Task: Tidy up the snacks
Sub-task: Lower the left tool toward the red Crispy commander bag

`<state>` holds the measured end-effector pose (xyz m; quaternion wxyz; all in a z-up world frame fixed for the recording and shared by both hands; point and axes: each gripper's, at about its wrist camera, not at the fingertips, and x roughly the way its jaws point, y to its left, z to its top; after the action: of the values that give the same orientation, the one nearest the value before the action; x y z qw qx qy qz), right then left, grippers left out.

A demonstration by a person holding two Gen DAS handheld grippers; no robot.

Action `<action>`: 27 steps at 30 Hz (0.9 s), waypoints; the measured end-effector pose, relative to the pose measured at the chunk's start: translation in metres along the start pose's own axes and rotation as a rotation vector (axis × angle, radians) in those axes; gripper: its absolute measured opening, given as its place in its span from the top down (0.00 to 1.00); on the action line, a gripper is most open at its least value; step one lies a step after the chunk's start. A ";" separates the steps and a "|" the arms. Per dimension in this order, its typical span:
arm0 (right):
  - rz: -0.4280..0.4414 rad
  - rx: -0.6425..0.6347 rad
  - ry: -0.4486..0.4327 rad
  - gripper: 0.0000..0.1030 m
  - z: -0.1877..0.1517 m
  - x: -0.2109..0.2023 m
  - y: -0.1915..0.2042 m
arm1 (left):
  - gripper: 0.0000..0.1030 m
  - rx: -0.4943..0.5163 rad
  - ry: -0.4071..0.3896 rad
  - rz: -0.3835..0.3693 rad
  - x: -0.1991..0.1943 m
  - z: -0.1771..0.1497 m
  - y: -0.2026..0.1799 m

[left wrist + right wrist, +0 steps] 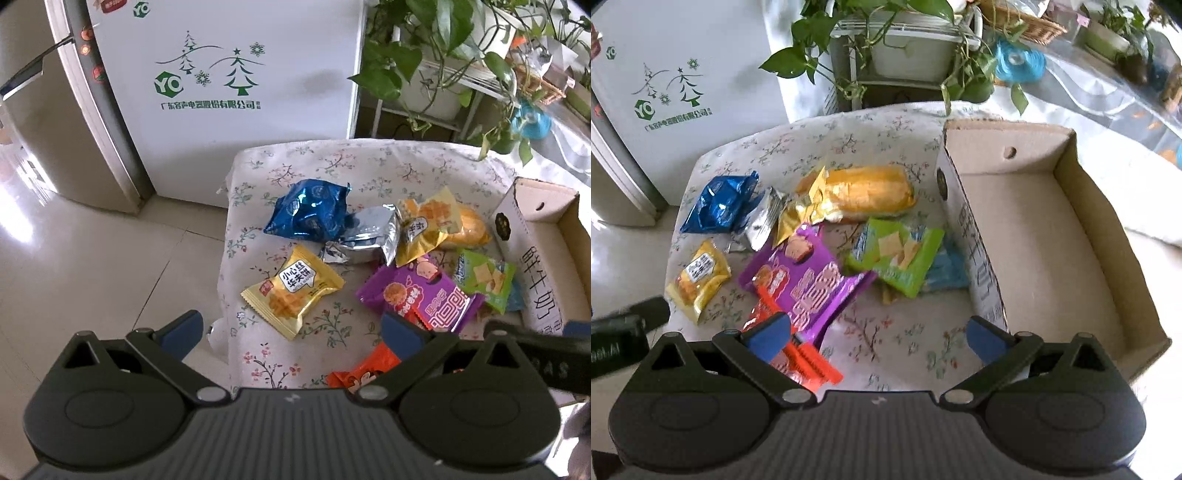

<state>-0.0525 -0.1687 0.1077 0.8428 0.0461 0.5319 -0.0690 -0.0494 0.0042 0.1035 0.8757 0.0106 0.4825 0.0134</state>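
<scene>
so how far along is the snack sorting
Nothing looks done: the cardboard box holds no snacks. Nothing is in hand; the left hand-held gripper and the right hand-held gripper are open. All the packets, like the blue one, lie on the cloth.

I see a crinkled blue foil snack packet [308,210] shining glossy, and beside it a silver metallic foil wrapper [365,238], mirror-bright and creased. The yellow plastic waffle packet [291,291] looks smooth with a soft sheen; the purple plastic snack bag [807,275] is glossier. My brown corrugated cardboard box [1082,218] is matt and rough inside. The floral cotton cloth [886,343] is matt, slightly wrinkled. My blue fingers [768,338] look like matt plastic, their black housings ribbed.
</scene>
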 end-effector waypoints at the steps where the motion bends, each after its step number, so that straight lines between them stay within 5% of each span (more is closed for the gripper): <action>1: -0.003 -0.006 -0.006 0.00 0.002 0.003 0.000 | 0.01 0.005 -0.002 0.007 0.001 0.000 -0.001; 11: -0.014 -0.017 -0.016 0.00 0.000 0.014 -0.002 | 0.01 0.019 0.020 0.080 0.022 -0.005 -0.007; 27: -0.005 -0.044 -0.036 0.00 0.003 0.016 0.016 | 0.02 -0.028 0.063 0.070 0.035 -0.008 0.000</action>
<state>-0.0404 -0.1546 0.0951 0.8527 0.0248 0.5183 -0.0604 -0.0376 0.0049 0.0694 0.8593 0.0149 0.5088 0.0510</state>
